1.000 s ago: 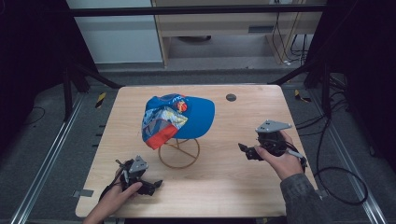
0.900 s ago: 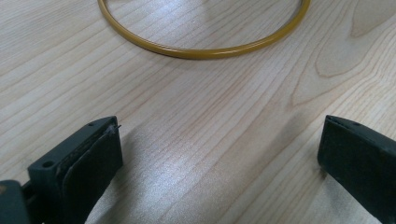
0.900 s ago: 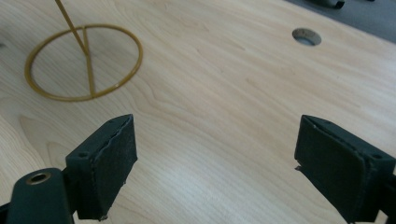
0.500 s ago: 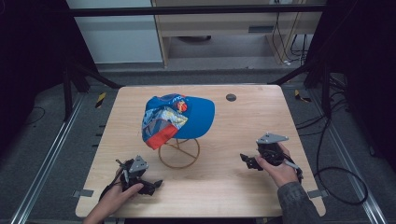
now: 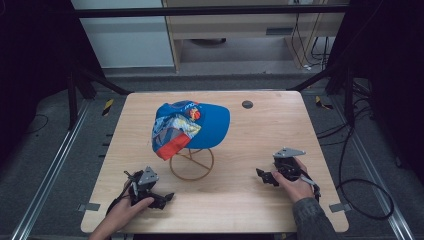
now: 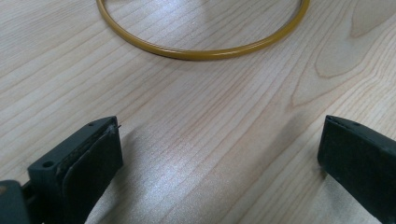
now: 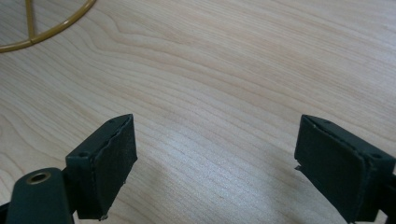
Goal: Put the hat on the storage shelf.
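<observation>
We see a blue cap (image 5: 192,126) perched on a gold wire stand (image 5: 192,164) near the middle of the wooden tabletop (image 5: 250,210). Our left gripper (image 5: 162,199) sits low by the near left corner, jaws spread wide with nothing between them, the stand's ring just ahead. Our right gripper (image 5: 261,175) rests toward the near right edge, jaws likewise wide and empty. A dark round spot (image 5: 247,104) marks the far edge.

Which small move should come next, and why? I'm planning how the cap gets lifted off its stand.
Probably raise the right gripper toward the blue cap. Both grippers sit low near the table, jaws wide open on nothing, with the left gripper by the gold wire stand. The cap perches above them, untouched.
</observation>
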### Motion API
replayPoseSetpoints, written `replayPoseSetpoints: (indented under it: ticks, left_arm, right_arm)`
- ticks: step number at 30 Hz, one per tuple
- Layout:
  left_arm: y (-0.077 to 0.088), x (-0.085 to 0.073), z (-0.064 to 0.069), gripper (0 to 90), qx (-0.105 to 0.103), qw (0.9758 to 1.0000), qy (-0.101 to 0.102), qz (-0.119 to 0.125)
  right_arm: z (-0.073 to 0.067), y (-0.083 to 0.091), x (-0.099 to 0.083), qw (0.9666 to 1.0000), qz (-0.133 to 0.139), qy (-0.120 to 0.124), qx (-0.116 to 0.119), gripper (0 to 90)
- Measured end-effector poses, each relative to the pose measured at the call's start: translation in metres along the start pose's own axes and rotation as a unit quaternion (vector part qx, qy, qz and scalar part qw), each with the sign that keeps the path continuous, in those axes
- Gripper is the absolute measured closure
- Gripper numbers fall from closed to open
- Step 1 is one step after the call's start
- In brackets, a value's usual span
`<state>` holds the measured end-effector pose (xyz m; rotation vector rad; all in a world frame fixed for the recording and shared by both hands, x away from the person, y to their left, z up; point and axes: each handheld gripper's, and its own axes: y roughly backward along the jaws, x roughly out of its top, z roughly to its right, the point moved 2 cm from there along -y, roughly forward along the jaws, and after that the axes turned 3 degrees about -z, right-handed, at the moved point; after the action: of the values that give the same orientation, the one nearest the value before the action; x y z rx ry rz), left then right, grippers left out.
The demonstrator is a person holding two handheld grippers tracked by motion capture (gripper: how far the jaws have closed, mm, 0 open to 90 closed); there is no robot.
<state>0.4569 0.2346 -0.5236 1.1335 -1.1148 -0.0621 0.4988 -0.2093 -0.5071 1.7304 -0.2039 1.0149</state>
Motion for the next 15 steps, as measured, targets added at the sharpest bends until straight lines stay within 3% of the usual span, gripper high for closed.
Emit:
replayPoseSetpoints:
  ticks: [15]
  left_arm:
    - [0.0001,-0.0001,0.0001,0.0,0.0,1.0,0.0,0.0]
  right_arm:
    - [-0.0024,-0.0108,-0.0105,0.9999,-0.003,-0.01,-0.009,12.0]
